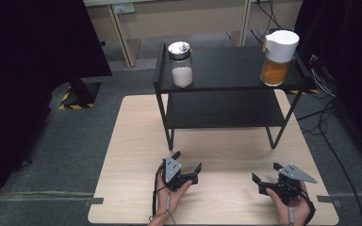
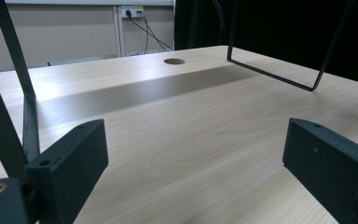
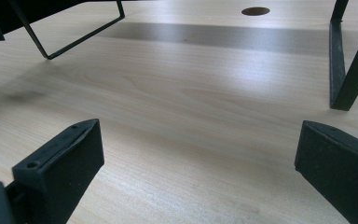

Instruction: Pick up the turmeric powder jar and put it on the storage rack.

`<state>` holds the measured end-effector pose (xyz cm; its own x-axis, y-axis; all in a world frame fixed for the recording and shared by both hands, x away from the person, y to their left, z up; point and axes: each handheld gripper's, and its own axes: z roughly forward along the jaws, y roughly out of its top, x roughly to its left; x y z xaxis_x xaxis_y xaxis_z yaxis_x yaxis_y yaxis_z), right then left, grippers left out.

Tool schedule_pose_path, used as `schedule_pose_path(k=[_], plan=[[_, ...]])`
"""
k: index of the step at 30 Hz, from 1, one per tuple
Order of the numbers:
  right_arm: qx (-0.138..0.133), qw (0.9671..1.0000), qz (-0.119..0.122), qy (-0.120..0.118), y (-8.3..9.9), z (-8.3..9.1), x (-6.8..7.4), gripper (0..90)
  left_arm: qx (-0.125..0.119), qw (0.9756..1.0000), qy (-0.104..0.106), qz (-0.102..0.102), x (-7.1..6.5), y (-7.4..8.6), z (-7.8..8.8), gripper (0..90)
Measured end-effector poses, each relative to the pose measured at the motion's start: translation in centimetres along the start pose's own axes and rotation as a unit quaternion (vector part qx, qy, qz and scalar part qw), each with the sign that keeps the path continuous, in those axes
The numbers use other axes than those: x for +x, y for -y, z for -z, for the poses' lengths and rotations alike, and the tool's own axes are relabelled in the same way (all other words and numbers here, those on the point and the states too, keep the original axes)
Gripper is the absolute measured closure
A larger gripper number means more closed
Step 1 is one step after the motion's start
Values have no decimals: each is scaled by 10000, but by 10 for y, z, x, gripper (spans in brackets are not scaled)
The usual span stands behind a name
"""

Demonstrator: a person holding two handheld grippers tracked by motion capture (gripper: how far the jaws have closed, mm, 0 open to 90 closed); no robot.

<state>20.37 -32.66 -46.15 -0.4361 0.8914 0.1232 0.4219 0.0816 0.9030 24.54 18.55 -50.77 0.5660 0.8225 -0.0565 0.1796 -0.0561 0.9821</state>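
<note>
No readable text

No lettering, label, brand, number or sign could be read on anything in the three views; every surface that showed was unmarked or too small to tell.

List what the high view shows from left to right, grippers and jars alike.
Left gripper → jar of white powder → jar of orange powder with the white lid → right gripper overlaps it in order, so it is left unplaced.

Matt pale wood table (image 1: 217,141); matt black metal rack (image 1: 226,70).
</note>
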Motion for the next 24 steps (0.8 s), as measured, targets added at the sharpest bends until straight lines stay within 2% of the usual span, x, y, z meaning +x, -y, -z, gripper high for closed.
schedule_pose_path(k=[11,24], plan=[[129,9999,16,10,0,-4,-1,11,-1,10000,5,26,1,0,0,61],[131,9999,-29,-10,0,-4,-3,10,9,10000,13,15,1,0,0,61]])
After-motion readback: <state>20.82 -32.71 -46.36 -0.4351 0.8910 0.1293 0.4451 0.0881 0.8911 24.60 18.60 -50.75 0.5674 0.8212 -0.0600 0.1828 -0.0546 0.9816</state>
